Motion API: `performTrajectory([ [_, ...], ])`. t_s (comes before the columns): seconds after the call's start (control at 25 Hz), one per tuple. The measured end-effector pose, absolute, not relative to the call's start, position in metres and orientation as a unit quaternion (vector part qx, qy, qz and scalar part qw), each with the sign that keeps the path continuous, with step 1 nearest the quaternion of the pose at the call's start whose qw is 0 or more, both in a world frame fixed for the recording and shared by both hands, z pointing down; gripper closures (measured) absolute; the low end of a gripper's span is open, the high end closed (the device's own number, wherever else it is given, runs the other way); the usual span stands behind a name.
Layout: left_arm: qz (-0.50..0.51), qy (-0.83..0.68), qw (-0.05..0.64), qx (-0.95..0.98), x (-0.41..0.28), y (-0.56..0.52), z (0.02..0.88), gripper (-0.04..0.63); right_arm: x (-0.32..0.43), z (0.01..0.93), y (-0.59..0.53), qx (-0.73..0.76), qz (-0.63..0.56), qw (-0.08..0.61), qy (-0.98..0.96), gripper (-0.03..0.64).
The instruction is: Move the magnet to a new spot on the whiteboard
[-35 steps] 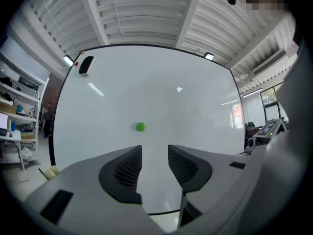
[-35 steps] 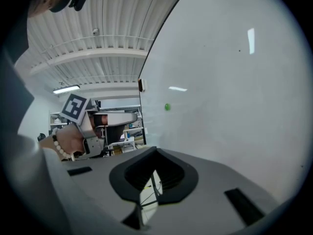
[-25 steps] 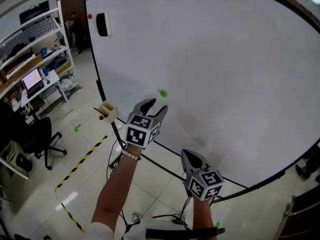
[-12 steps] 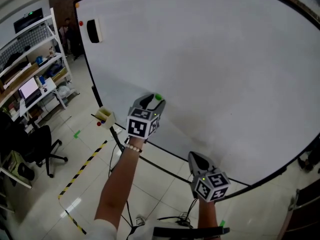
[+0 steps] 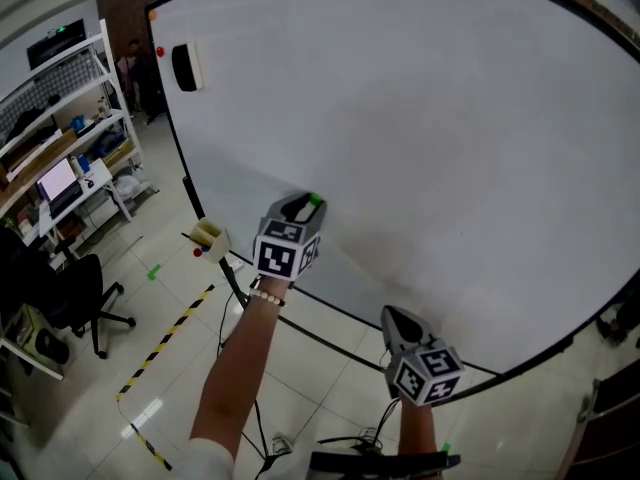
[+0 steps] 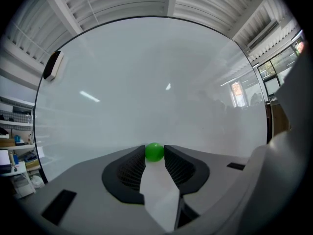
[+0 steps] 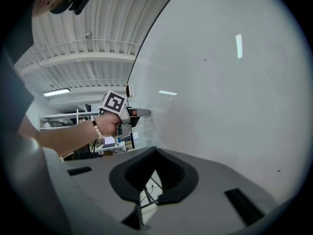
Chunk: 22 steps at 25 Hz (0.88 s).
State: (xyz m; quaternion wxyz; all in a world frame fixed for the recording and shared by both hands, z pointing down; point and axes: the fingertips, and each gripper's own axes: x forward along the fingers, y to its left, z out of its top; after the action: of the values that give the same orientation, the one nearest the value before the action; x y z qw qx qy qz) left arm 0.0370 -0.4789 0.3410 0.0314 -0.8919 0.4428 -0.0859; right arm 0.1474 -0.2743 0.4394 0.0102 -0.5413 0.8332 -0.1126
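A small green round magnet [image 5: 316, 200] sticks to the lower part of the whiteboard [image 5: 420, 118]. My left gripper [image 5: 308, 205] points at the board, and its jaws are closing with the magnet between the tips. In the left gripper view the magnet [image 6: 154, 152] sits between the two dark pads [image 6: 134, 166], touching both. My right gripper [image 5: 393, 315] hangs lower and to the right, off the board's bottom edge. Its jaws meet at the tips with nothing in them [image 7: 156, 150]. The right gripper view also shows the left gripper [image 7: 128, 112] against the board.
A black eraser [image 5: 184, 66] and a red magnet [image 5: 160, 52] sit at the board's top left. A yellowish tray end [image 5: 207, 234] sticks out by the board's stand. Shelves [image 5: 60, 158], an office chair [image 5: 70, 278] and striped floor tape [image 5: 170, 318] are at the left.
The left gripper moved forward until its tips came round the green magnet, and its jaws narrowed onto it. The right gripper sank slightly.
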Motion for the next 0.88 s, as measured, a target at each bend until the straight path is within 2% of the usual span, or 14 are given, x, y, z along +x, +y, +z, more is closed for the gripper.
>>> performTrajectory([
  [0.4, -0.067, 0.436, 0.025, -0.897, 0.03, -0.454, 0.331, 0.472, 0.139, 0.436, -0.273, -0.526, -0.11, 0.011, 0.843, 0.607],
  [0.88, -0.005, 0.47, -0.033, -0.882, -0.065, -0.322, 0.347, 0.472, 0.045, 0.424, -0.279, -0.434, -0.098, -0.01, 0.896, 0.607],
])
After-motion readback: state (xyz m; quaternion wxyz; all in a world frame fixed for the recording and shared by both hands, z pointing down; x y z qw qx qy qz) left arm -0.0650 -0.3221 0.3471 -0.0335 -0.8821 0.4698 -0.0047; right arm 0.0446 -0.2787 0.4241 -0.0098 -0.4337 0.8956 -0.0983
